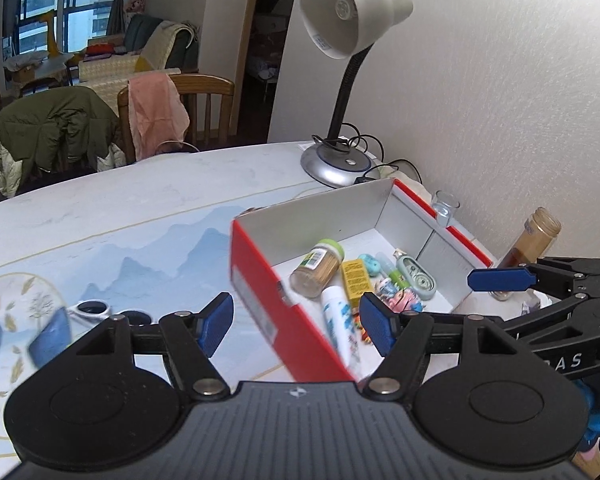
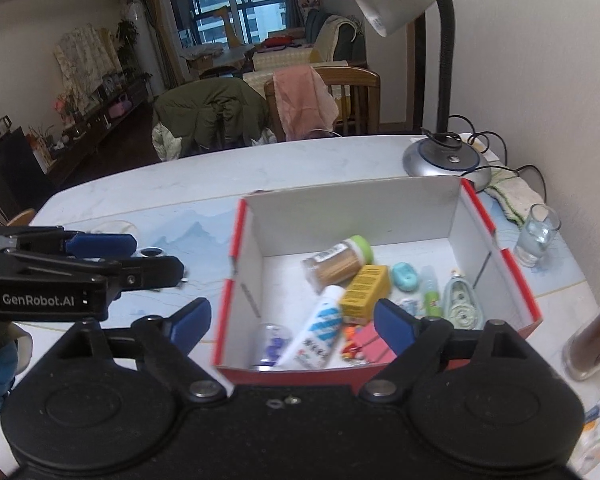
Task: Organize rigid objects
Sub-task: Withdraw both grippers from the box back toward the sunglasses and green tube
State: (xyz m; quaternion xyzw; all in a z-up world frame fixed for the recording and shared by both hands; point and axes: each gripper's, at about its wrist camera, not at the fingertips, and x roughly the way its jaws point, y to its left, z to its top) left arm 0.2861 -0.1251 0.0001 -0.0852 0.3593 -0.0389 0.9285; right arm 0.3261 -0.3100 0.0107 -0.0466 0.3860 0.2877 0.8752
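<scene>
A red cardboard box (image 1: 260, 300) with a white inside (image 2: 452, 216) stands on the table. It holds a toothpick jar (image 2: 338, 262), a yellow carton (image 2: 364, 290), a white tube (image 2: 316, 332), a teal eraser (image 2: 405, 276), a correction tape (image 2: 462, 304) and other small items. My left gripper (image 1: 296, 326) is open and empty, above the box's near left wall. My right gripper (image 2: 292, 326) is open and empty, above the box's near wall. The right gripper also shows in the left wrist view (image 1: 500, 280), and the left one in the right wrist view (image 2: 100, 246).
A desk lamp (image 1: 340, 160) stands behind the box near the wall. A drinking glass (image 2: 538, 234) and a brown bottle (image 2: 596, 340) stand right of the box. Small round items (image 1: 94, 308) lie on the tablecloth to the left. Chairs with clothes (image 2: 220, 116) stand beyond the table.
</scene>
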